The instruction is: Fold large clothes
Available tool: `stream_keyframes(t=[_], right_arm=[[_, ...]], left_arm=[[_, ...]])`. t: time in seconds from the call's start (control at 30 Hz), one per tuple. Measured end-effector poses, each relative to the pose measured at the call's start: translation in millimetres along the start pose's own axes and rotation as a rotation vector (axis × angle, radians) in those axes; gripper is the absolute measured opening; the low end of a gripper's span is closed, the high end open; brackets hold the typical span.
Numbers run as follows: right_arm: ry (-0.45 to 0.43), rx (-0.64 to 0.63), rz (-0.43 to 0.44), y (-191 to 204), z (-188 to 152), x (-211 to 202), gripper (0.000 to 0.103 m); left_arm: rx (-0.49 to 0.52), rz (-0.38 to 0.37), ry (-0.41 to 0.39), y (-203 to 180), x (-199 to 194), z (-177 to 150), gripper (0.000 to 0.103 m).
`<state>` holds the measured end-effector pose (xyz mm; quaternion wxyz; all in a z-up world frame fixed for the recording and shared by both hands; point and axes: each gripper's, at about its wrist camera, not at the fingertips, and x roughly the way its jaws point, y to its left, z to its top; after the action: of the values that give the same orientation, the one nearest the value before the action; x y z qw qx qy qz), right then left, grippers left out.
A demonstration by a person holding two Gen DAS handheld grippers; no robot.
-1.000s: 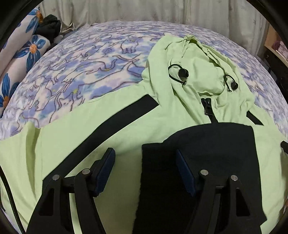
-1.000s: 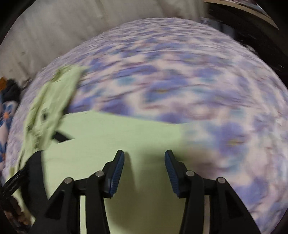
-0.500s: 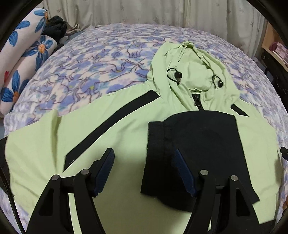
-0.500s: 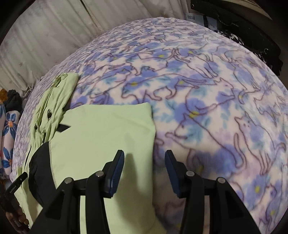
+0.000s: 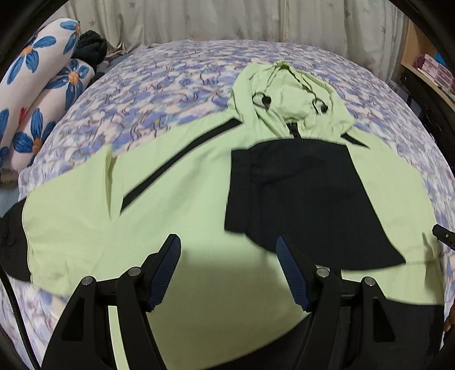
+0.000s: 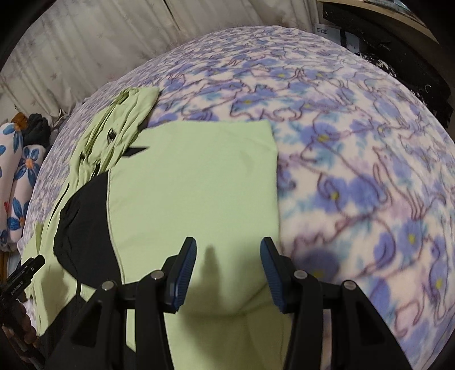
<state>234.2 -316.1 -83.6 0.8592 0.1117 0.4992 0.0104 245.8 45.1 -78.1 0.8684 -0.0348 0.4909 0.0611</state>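
Observation:
A light green hooded jacket (image 5: 184,205) lies face up on the bed, its hood (image 5: 287,96) toward the far side. A black part of it (image 5: 301,193) is folded across the chest. The left sleeve reaches out to a black cuff (image 5: 11,242). My left gripper (image 5: 229,256) hovers open above the jacket's lower front, with nothing between its fingers. My right gripper (image 6: 227,256) is open too, above the right edge of the jacket (image 6: 193,185), also holding nothing. Each gripper's tip shows at the edge of the other's view.
The bed carries a blue and purple patterned fleece blanket (image 6: 355,170). Flowered pillows (image 5: 42,94) and dark clothes (image 5: 91,48) lie at the far left. A curtain (image 5: 227,20) hangs behind, and shelves (image 5: 426,71) and dark furniture (image 6: 398,42) stand to the right.
Both grippers have drawn back and up from the jacket, so more of it and the bed shows. Their jaws kept the same gap. The jacket has not moved.

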Motion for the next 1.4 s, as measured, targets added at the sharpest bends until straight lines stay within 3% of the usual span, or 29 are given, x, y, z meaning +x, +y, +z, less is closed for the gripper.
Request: stream_keyframes(t=[0.4, 0.7, 0.97, 1.4], right_arm=[[0.029, -0.016, 0.067, 24, -77, -31, 0.047], [0.045, -0.105, 0.094, 69, -134, -59, 0.055], [0.062, -0.271, 0.169, 143, -163, -78, 0.055], [-0.006, -0.528, 0.262, 297, -177, -82, 0.055]], left_arm=[[0.012, -0.016, 0.028, -5, -46, -77, 0.068], [-0.07, -0.054, 0.05, 17, -83, -125, 0.068], [-0.123, 0.019, 0.013, 75, -116, -148, 0.068], [-0.318, 0.019, -0.04, 198, -126, -143, 0.069]])
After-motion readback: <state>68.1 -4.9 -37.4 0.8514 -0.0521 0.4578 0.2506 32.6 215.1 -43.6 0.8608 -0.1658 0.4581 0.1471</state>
